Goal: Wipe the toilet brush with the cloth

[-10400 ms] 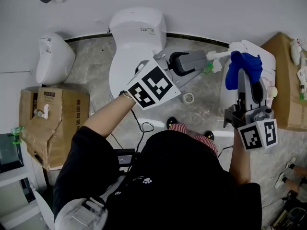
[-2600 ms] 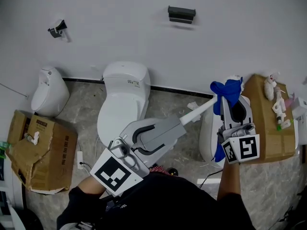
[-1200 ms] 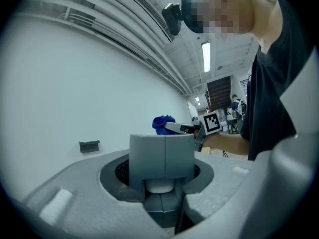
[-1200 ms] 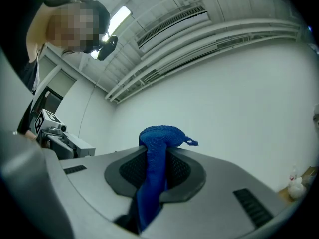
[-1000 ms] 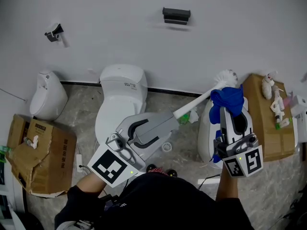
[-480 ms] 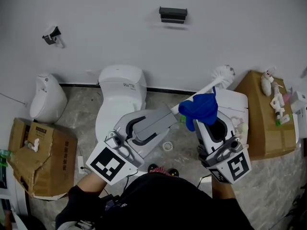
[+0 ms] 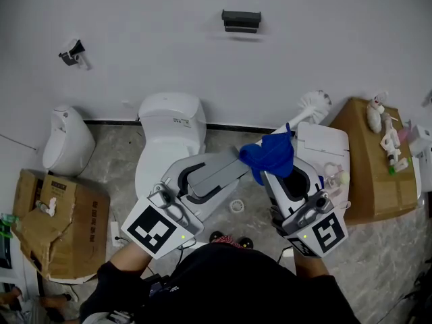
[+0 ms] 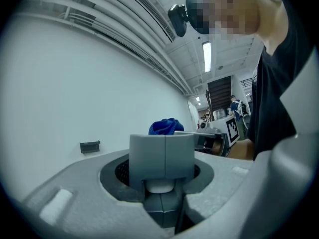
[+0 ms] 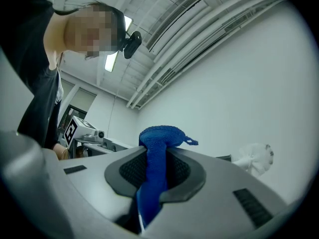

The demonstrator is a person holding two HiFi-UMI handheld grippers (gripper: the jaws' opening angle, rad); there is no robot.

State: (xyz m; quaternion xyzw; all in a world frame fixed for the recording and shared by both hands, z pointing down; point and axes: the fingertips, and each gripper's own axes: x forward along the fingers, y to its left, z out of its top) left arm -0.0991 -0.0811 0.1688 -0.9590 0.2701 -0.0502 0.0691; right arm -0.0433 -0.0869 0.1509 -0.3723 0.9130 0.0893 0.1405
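Note:
The white toilet brush (image 7: 297,118) slants up to the right, its bristle head (image 7: 314,102) near the wall. My left gripper (image 7: 236,159) is shut on the low end of the handle; a white piece of it (image 8: 159,185) shows between the jaws. My right gripper (image 7: 273,171) is shut on the blue cloth (image 7: 270,155), which lies bunched against the handle just beyond the left gripper's tip. In the right gripper view the cloth (image 9: 154,168) runs up between the jaws, with the brush head (image 9: 256,157) off to the right. From the left gripper view the cloth (image 8: 167,126) peeks over the jaws.
A white toilet (image 7: 169,130) stands below the left gripper and another white fixture (image 7: 327,150) under the right one. A urinal (image 7: 64,144) and a torn cardboard box (image 7: 54,214) are at left. Another box (image 7: 368,147) with small items is at right. A dark holder (image 7: 241,19) hangs on the wall.
My right gripper has carried the blue cloth left and down along the handle, from near the brush head to the left gripper's tip. The left gripper and brush stayed put.

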